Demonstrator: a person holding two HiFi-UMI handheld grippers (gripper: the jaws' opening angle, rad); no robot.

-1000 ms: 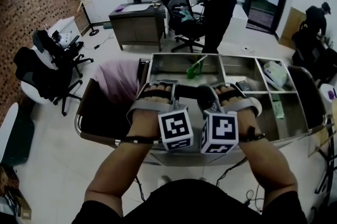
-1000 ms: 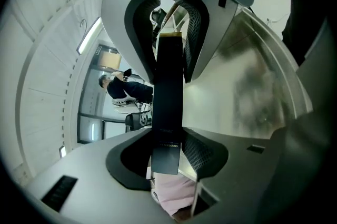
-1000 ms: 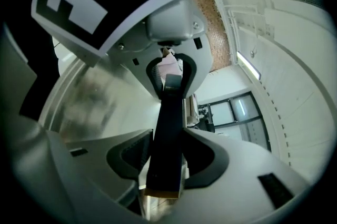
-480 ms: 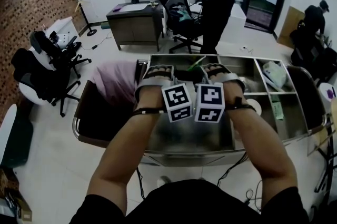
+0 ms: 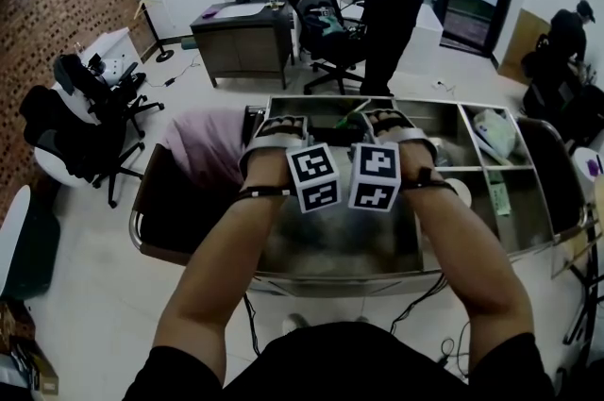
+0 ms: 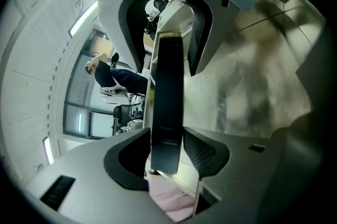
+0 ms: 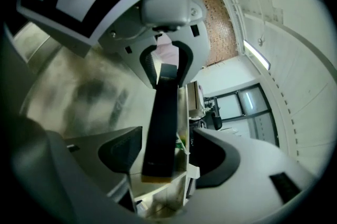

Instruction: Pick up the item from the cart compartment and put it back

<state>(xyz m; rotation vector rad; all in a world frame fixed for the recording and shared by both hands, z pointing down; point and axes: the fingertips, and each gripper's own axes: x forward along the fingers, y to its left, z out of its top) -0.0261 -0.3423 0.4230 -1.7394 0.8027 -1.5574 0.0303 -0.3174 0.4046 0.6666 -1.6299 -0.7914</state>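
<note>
Spanning both grippers, the bar [image 6: 167, 101] sits above the cart [image 5: 321, 243] compartment. Left gripper [image 6: 167, 157] jaws clamp one end. Right gripper [image 7: 166, 154] jaws are opening around the other end.

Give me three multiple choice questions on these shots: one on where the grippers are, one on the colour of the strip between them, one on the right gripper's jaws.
1. The left gripper and right gripper are over:
A a kitchen sink
B the metal cart
C a bed

2. The strip between them is:
A black
B green
C white

3. The right gripper's jaws are:
A shut on nothing
B apart round the strip
C shut on a cup

Key:
1 B, the head view shows them above the cart's compartments.
2 A, both gripper views show it black.
3 B, they are opening, with a gap beside the strip.
</note>
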